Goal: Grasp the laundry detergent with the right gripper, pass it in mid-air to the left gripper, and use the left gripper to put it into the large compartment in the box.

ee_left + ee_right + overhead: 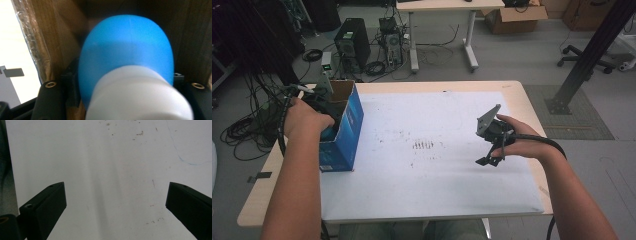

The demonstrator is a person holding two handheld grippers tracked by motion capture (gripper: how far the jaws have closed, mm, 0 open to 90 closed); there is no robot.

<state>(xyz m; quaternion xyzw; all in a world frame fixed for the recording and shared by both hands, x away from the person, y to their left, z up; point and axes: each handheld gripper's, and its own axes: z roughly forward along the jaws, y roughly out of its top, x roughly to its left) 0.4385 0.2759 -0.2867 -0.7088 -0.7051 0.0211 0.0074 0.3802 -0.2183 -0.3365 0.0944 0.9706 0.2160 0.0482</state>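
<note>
Blue-and-white object (127,62) sits inside the open cardboard box (343,130) at the bench's (447,200) left edge, between my left tool's (319,112) near-closed jaws; can't tell if the pads press it. Box keeps it contained. Right tool (488,159) hangs wide open, holding nothing, parked over the white sheet (112,170).
</note>
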